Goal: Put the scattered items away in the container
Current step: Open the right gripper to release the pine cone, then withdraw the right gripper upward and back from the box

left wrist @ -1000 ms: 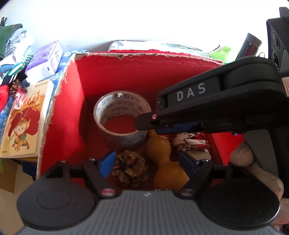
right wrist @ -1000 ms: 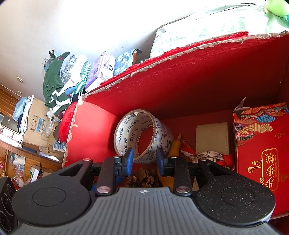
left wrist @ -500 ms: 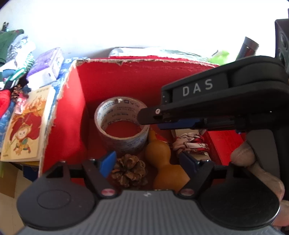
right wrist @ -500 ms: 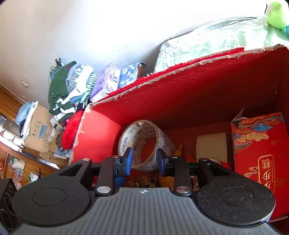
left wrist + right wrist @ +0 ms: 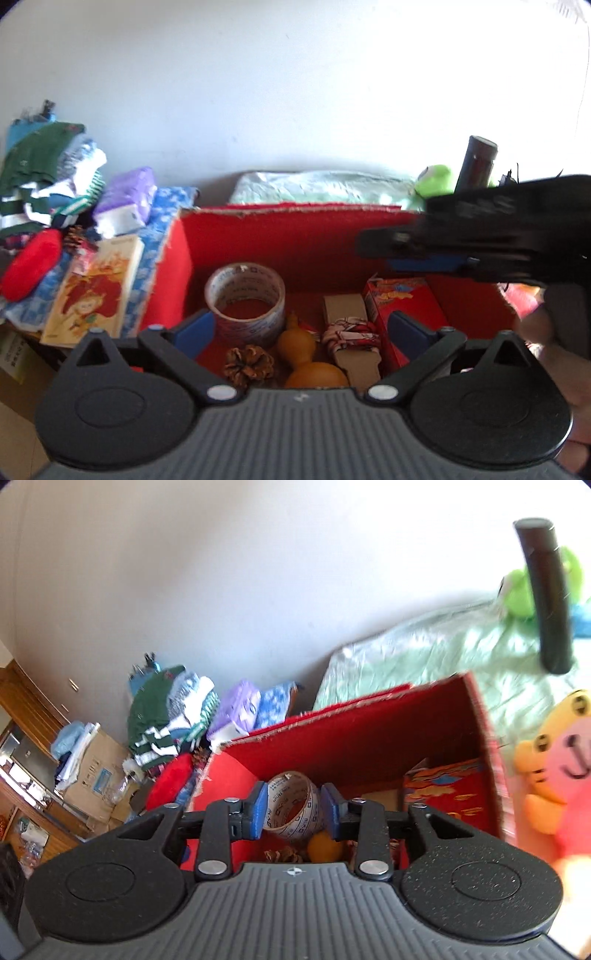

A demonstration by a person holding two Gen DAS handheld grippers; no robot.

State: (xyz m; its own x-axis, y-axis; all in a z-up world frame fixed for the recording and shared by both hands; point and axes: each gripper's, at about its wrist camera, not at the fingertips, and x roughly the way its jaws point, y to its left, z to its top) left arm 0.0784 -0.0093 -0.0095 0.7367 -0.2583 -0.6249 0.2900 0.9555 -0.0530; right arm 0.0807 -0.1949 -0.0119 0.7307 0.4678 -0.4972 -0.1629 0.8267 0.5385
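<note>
The red box (image 5: 295,236) holds a tape roll (image 5: 245,306), a pine cone (image 5: 249,365), an orange gourd (image 5: 306,360), a beige block wrapped in patterned cloth (image 5: 351,338) and a red printed carton (image 5: 406,306). My left gripper (image 5: 299,328) is open and empty, above the box's near edge. My right gripper (image 5: 295,812) is part open and empty, held above the box (image 5: 369,738); it shows in the left wrist view (image 5: 480,236) at the right. The tape roll (image 5: 291,812) shows between its fingers, down in the box.
Left of the box lie a picture book (image 5: 94,288), a purple tissue pack (image 5: 125,201), a red cushion (image 5: 31,264) and folded clothes (image 5: 44,177). Behind are a green frog toy (image 5: 434,181) and a dark bottle (image 5: 546,598). A pink and yellow plush (image 5: 554,775) sits right of it.
Both grippers have lifted and drawn back from the box, so more of the room shows. The right gripper's fingers have opened a little. The items in the box have not moved.
</note>
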